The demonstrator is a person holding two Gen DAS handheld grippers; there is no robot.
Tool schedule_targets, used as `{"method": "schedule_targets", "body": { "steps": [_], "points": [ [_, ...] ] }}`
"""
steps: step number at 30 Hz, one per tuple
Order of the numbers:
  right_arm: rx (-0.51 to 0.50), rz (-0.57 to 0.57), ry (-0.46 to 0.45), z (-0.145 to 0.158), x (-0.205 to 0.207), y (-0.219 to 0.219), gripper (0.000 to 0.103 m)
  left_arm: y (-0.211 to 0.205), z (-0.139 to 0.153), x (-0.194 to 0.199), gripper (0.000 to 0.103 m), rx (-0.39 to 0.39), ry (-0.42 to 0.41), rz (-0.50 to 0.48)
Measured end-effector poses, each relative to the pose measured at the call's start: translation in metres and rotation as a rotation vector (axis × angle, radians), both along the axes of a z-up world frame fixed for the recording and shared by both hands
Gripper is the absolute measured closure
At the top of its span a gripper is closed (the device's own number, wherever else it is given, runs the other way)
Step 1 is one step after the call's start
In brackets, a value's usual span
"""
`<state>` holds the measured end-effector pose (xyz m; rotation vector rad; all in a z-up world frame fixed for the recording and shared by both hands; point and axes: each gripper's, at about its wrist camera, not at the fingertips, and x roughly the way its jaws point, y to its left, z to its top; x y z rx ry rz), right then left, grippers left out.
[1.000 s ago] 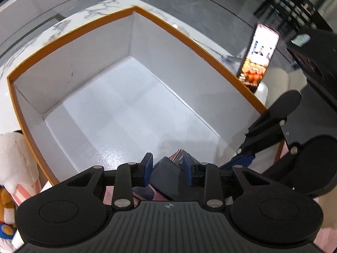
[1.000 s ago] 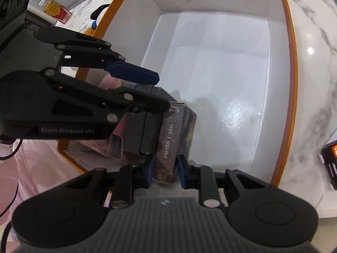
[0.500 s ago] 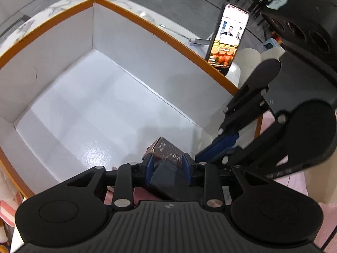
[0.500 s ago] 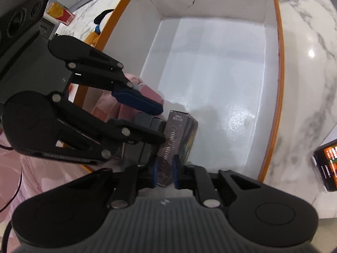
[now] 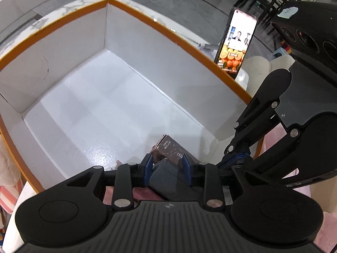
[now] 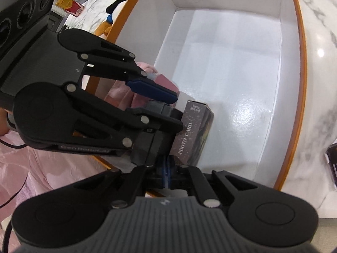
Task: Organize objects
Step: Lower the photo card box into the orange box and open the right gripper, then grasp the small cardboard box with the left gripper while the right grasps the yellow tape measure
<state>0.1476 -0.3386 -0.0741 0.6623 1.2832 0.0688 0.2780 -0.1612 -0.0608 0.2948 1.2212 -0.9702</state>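
A big white box with an orange rim (image 5: 189, 46) stands on the marble counter; it also shows in the right wrist view (image 6: 302, 67). My left gripper (image 5: 167, 166) is shut on a dark grey fabric case (image 5: 168, 179) and holds it at the box's near corner. A brown "PHOTO CARD" box (image 5: 171, 147) stands against the case, inside the white box; it also shows in the right wrist view (image 6: 192, 135). My right gripper (image 6: 167, 174) is shut with its blue pads together, just below the photo card box, holding nothing I can see.
A phone (image 5: 237, 42) with a lit screen stands beyond the box's right wall. A plush toy (image 6: 110, 19) and a yellow-and-red pack (image 6: 69, 5) lie left of the box. Pink cloth (image 6: 42, 168) is under my grippers.
My right gripper has closed fully and let go of the photo card box. My left gripper has kept its hold on the grey case and swung slightly over the box's near corner.
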Motion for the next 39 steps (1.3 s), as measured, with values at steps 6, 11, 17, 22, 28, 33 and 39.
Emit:
{"method": "schedule_targets", "body": {
  "steps": [6, 11, 17, 22, 28, 33, 39],
  "points": [
    [-0.056, -0.020, -0.002, 0.015, -0.006, 0.007, 0.097, 0.013, 0.019, -0.004, 0.065, -0.044, -0.057, 0.054],
    [-0.119, -0.033, -0.022, 0.034, -0.013, 0.018, 0.097, 0.034, 0.050, -0.021, 0.063, -0.101, -0.123, 0.119],
    [-0.181, -0.024, -0.172, 0.071, -0.025, 0.050, 0.095, 0.076, 0.089, -0.053, 0.060, -0.077, -0.204, 0.258],
    [-0.207, 0.031, -0.276, 0.093, -0.022, 0.080, 0.078, 0.119, 0.102, -0.081, 0.054, -0.035, -0.252, 0.367],
    [-0.237, 0.140, -0.324, 0.096, 0.010, 0.117, 0.067, 0.159, 0.091, -0.115, 0.045, 0.052, -0.299, 0.327],
    [-0.267, 0.213, -0.299, 0.083, 0.041, 0.146, 0.060, 0.181, 0.066, -0.133, 0.031, 0.114, -0.337, 0.230],
    [-0.327, 0.303, -0.237, 0.059, 0.078, 0.161, 0.053, 0.188, 0.028, -0.130, 0.027, 0.186, -0.337, 0.081]
  ]
}}
